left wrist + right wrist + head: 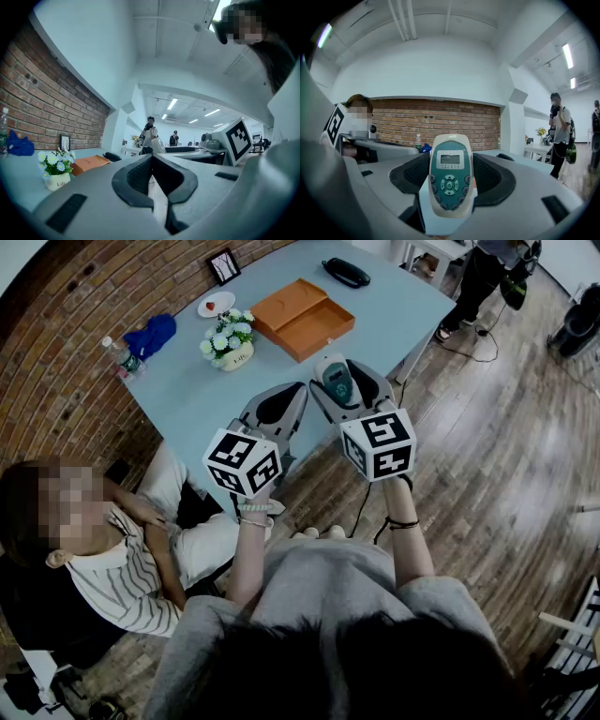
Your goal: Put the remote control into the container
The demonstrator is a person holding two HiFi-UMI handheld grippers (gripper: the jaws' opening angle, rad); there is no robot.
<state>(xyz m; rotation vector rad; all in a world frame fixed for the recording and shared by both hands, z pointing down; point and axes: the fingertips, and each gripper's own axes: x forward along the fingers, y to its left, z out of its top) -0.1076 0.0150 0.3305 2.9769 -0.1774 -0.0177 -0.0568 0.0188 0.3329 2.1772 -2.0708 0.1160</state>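
Observation:
The remote control [334, 381] is white with a teal face and a small screen. My right gripper [340, 371] is shut on it, and it stands lengthwise between the dark pads [410, 174] in the right gripper view, buttons facing the camera. My left gripper [284, 397] is beside it, shut with nothing in it; its pads [138, 174] meet at the tip. Both hover over the near edge of the light blue table [187, 399]. The container, an open orange box [303, 318], lies farther across the table, apart from both grippers.
A white flower pot [228, 341], a small plate [217, 304], a blue cloth [150, 336], a bottle [122, 357] and a picture frame [224, 266] stand on the table's left side. A black object [345, 273] lies at the far end. A person sits at the left.

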